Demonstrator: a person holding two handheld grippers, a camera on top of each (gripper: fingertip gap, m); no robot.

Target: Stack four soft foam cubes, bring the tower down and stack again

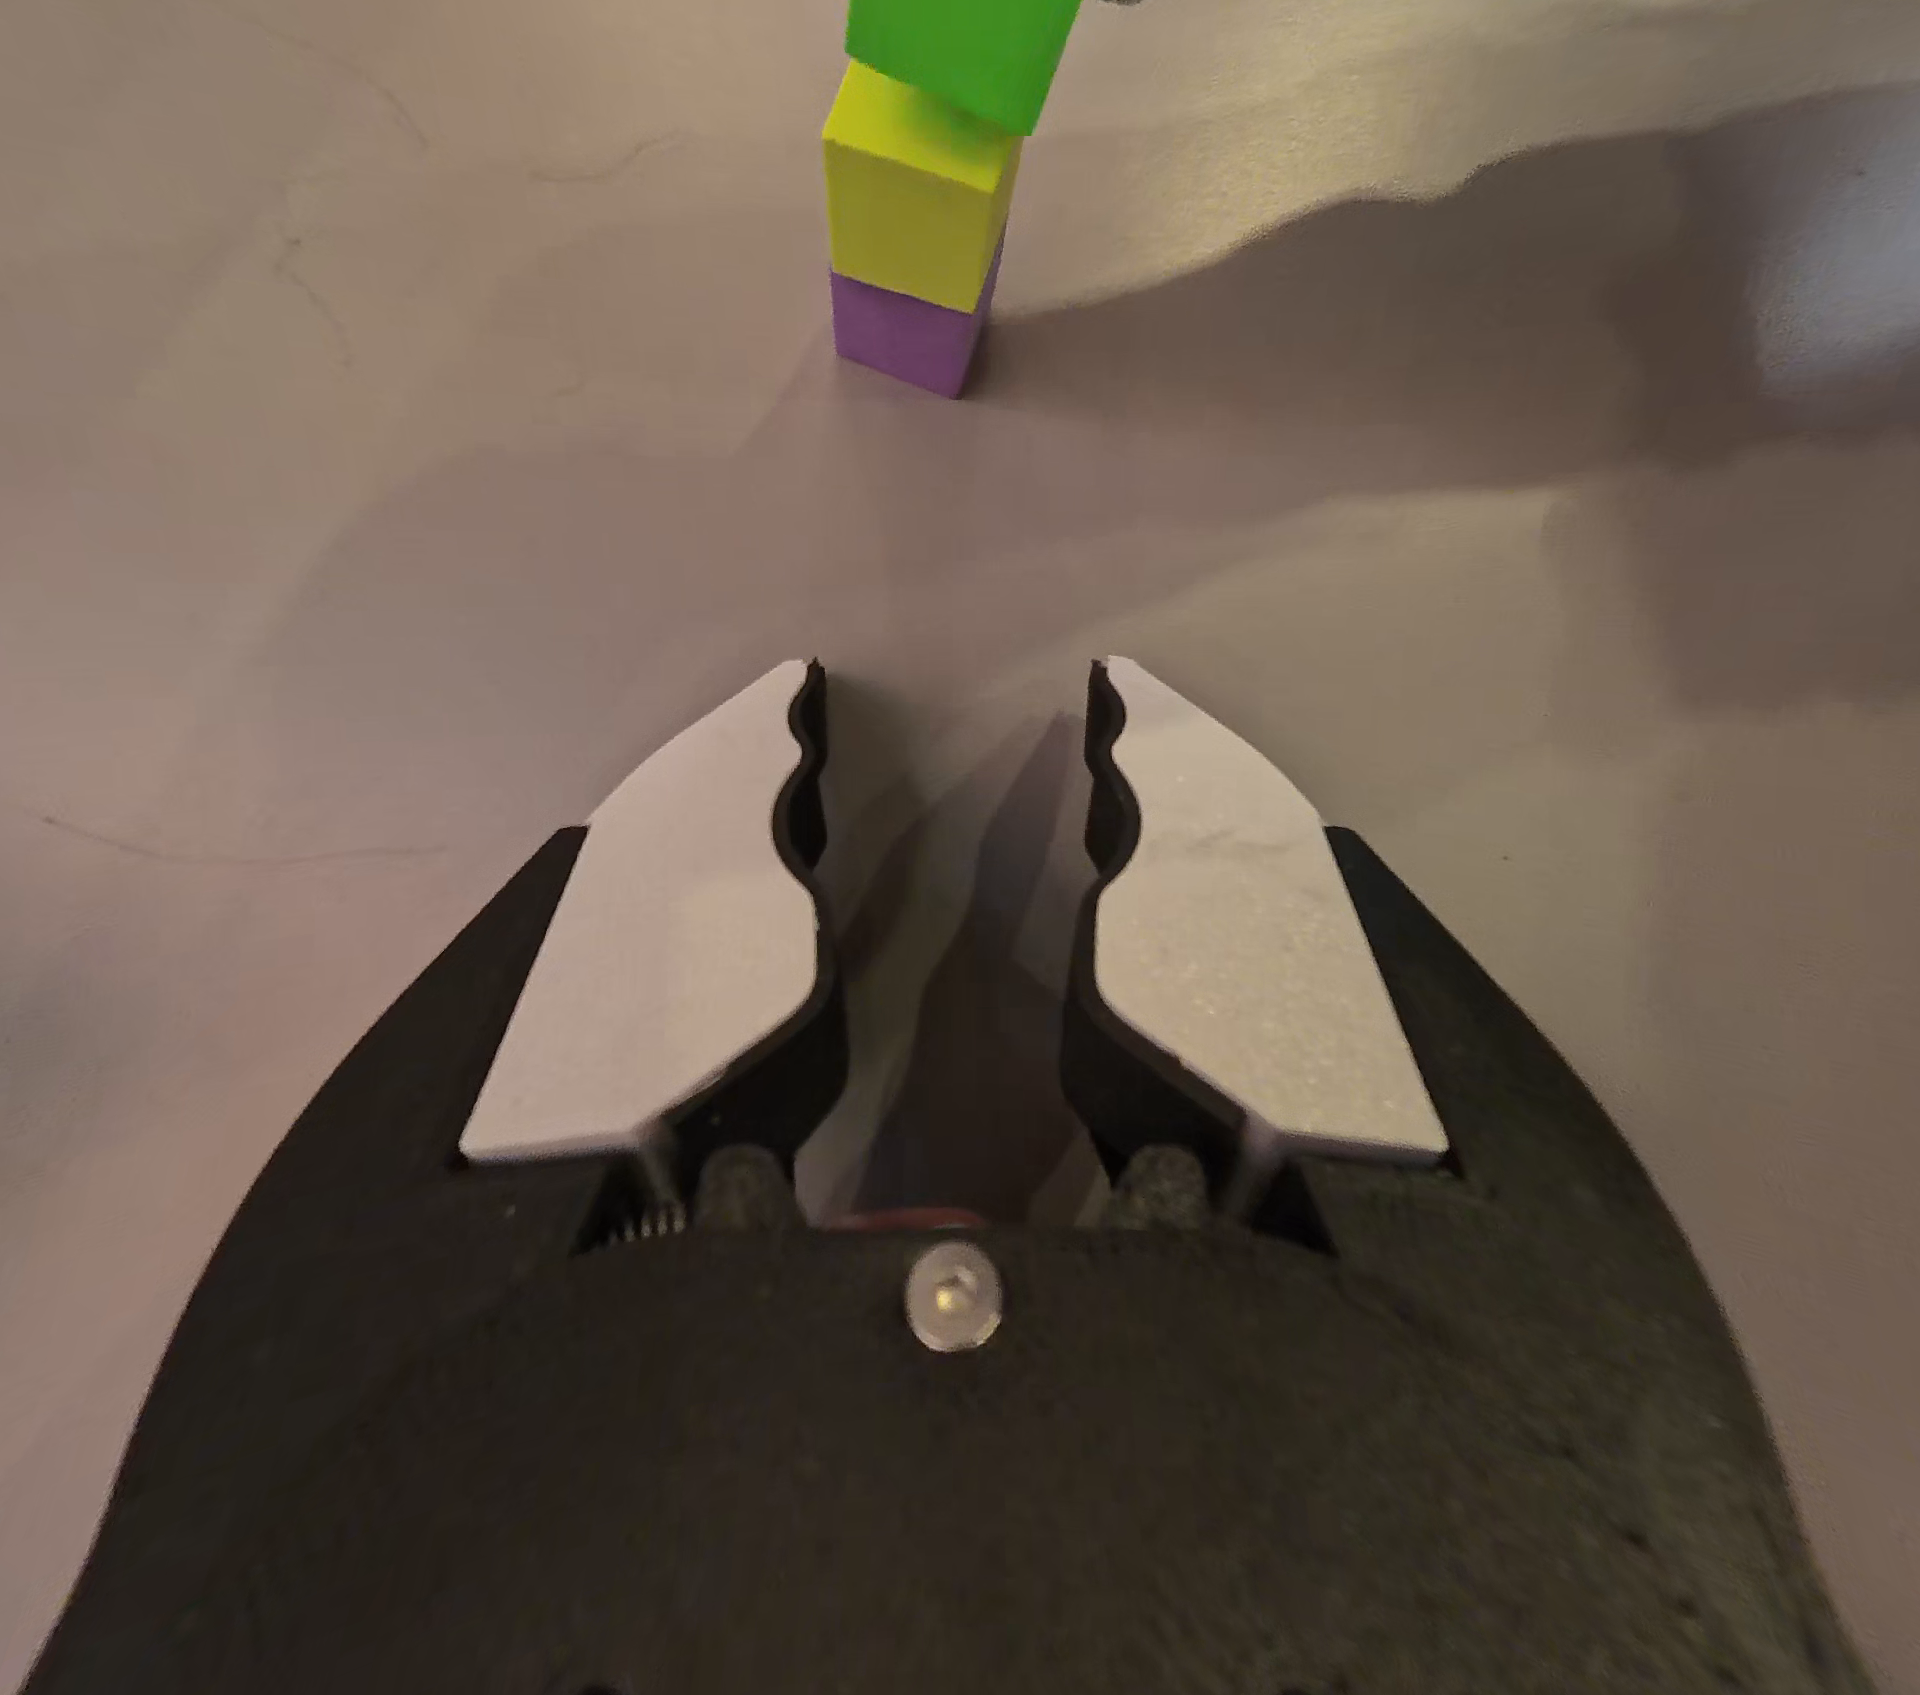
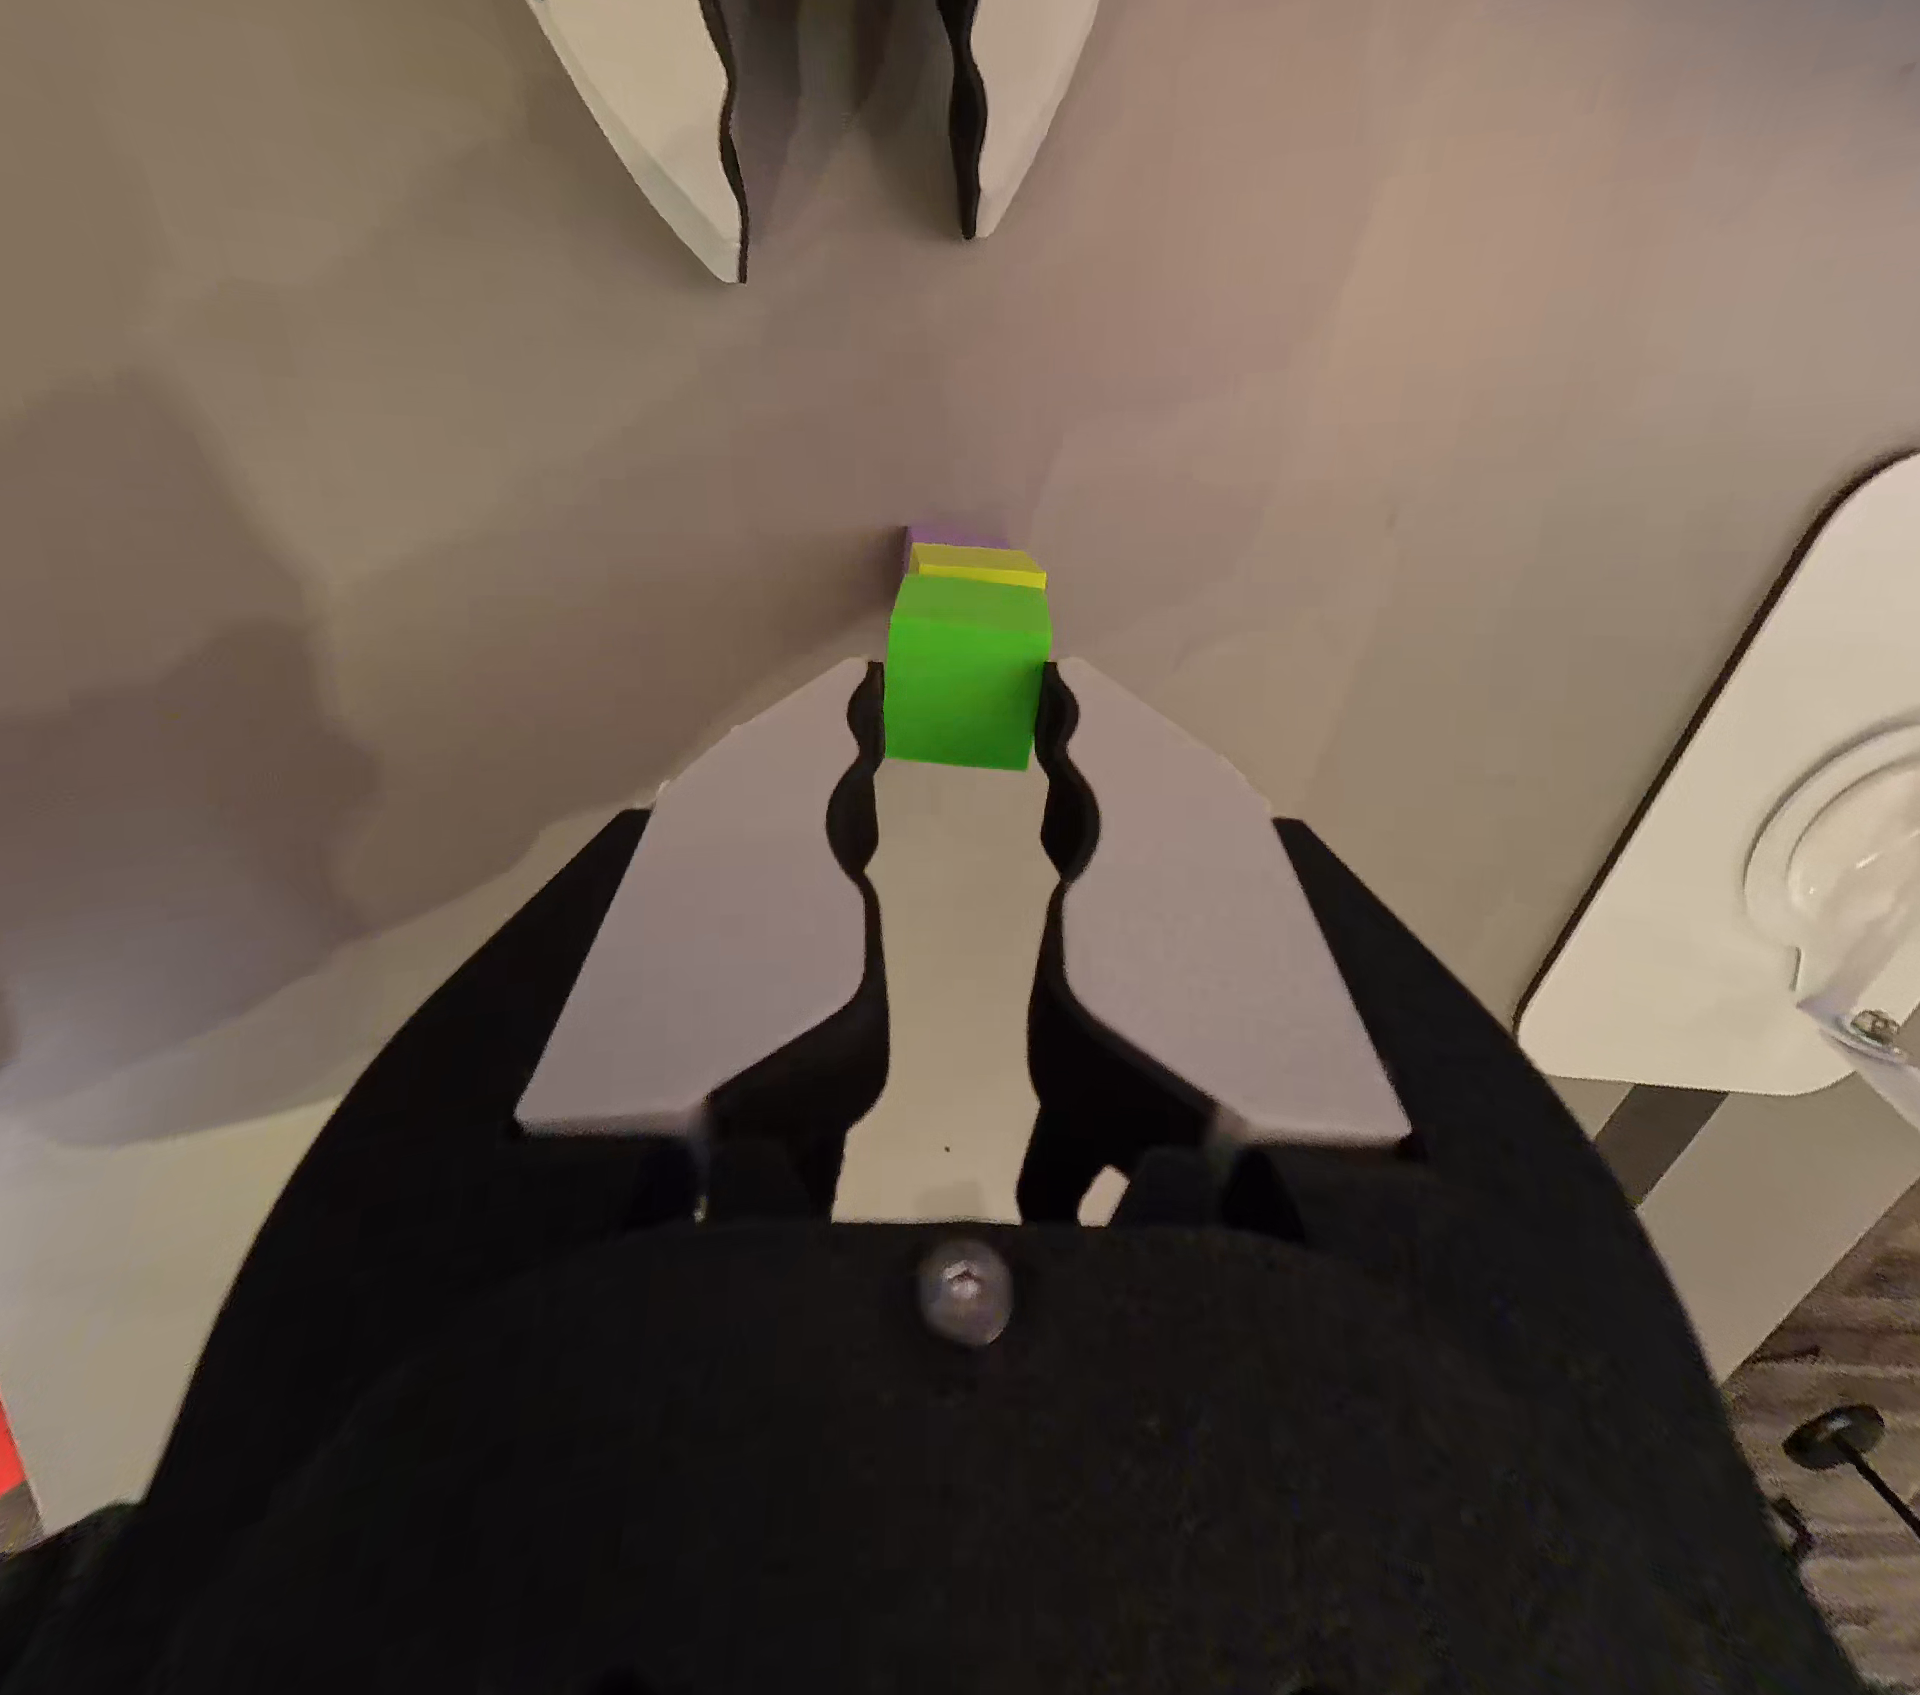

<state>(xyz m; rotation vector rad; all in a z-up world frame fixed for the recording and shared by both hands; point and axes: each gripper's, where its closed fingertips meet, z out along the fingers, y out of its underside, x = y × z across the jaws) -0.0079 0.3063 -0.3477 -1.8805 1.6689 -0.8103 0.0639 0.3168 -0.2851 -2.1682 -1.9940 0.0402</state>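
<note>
right fingers pinching green cube by side faces | left fingers spread, empty | foam's probably squishy and light, so squeeze gently

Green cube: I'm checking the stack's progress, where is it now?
The green cube is gripped by the right hand-held gripper, on or just above the yellow cube and purple cube.

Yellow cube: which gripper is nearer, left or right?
Right. The right gripper is shut on the green cube directly above the yellow cube. The left gripper is open, empty, well back from the stack.
</note>
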